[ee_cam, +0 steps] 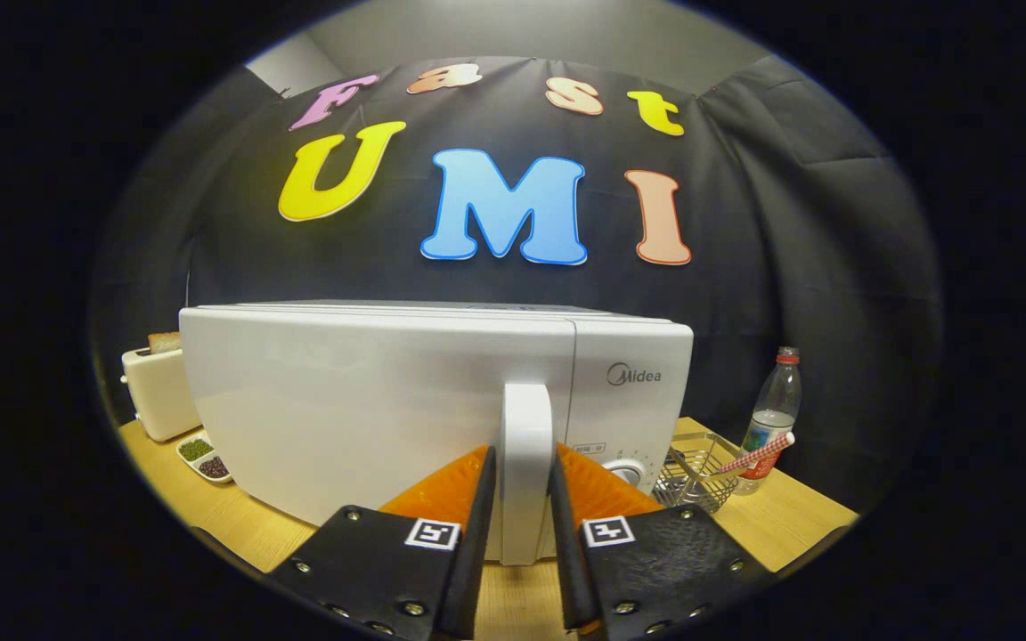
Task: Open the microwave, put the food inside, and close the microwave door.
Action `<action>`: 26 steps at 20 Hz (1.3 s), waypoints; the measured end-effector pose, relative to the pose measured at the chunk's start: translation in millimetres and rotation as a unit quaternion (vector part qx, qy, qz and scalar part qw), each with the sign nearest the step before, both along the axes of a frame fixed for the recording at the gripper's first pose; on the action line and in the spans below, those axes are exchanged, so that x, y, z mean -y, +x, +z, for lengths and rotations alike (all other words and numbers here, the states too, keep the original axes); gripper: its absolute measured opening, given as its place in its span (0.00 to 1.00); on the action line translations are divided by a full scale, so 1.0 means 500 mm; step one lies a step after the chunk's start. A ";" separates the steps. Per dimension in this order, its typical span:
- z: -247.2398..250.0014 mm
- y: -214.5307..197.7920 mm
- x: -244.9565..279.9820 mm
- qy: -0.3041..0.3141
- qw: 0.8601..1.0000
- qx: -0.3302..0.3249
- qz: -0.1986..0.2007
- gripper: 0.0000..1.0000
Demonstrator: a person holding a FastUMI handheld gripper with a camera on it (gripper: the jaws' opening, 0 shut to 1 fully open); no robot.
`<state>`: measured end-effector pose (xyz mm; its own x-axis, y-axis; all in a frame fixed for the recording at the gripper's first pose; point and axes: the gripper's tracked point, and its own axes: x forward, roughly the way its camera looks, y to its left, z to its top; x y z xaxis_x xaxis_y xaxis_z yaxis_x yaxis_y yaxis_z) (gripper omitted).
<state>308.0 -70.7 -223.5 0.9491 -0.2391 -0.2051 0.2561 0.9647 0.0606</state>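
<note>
Gripper (524, 499) clenched on the microwave's (370, 401) door handle (526, 445).
Both fingers pressed the upright handle at lower centre; the door looked closed.

Your gripper (524, 485) sits level and points straight ahead, its two fingers (482, 499) nearly parallel and drawn close, one pressing on each side of the upright microwave door handle (526, 436).
</note>
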 end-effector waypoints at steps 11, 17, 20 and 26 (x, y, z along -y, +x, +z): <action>0.002 -0.016 -0.010 0.050 0.999 -0.017 0.014 0.17; 0.011 -0.117 -0.057 0.049 0.998 -0.024 0.036 0.12; 0.026 -0.184 -0.107 0.054 0.996 -0.023 0.065 0.12; 0.046 -0.297 -0.227 0.043 0.991 -0.008 0.124 0.12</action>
